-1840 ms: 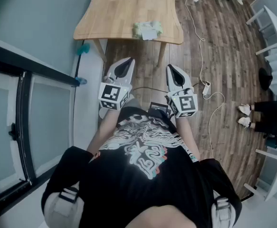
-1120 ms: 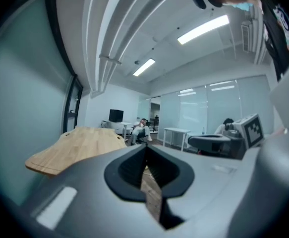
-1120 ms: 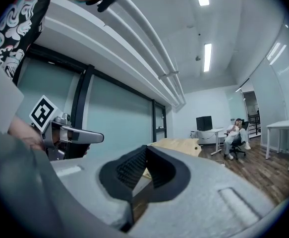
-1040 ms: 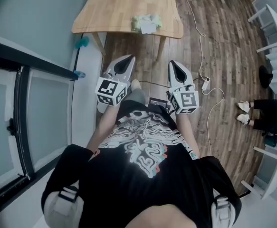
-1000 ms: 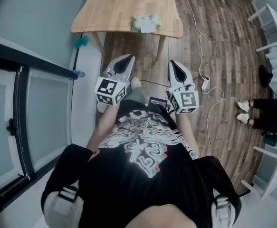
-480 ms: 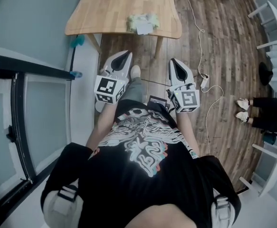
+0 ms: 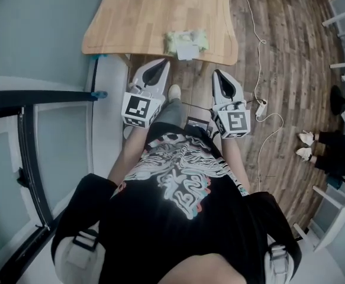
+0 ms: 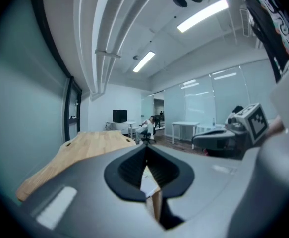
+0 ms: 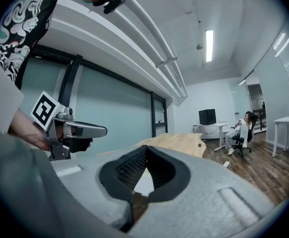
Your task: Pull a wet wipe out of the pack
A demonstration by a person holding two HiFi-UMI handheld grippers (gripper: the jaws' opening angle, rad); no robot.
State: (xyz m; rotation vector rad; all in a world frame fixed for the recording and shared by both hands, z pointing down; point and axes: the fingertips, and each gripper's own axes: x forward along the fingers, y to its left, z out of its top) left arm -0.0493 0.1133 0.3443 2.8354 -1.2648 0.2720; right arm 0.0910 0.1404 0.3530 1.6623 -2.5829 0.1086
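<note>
The wet wipe pack (image 7: 186, 40), pale green with a white flap (image 7: 187, 52) at its near side, lies close to the near edge of the wooden table (image 7: 136, 16). My left gripper (image 7: 161, 64) is held just short of that edge, left of the pack, jaws shut and empty. My right gripper (image 7: 218, 75) hangs over the floor below and right of the pack, also shut on nothing. The left gripper view shows its closed jaws (image 8: 145, 148) pointing along the table (image 8: 80, 148), with the right gripper (image 8: 223, 138) beside. In the right gripper view, the left gripper (image 9: 80, 129) shows at the left.
A glass partition with a black frame (image 7: 36, 135) runs along the left. A cable and power strip (image 7: 260, 108) lie on the wooden floor to the right. A seated person (image 7: 326, 152) and white furniture (image 7: 329, 203) are at the far right.
The table and pack have come nearer in the head view. Both grippers have moved forward to the table's near edge and stayed shut.
</note>
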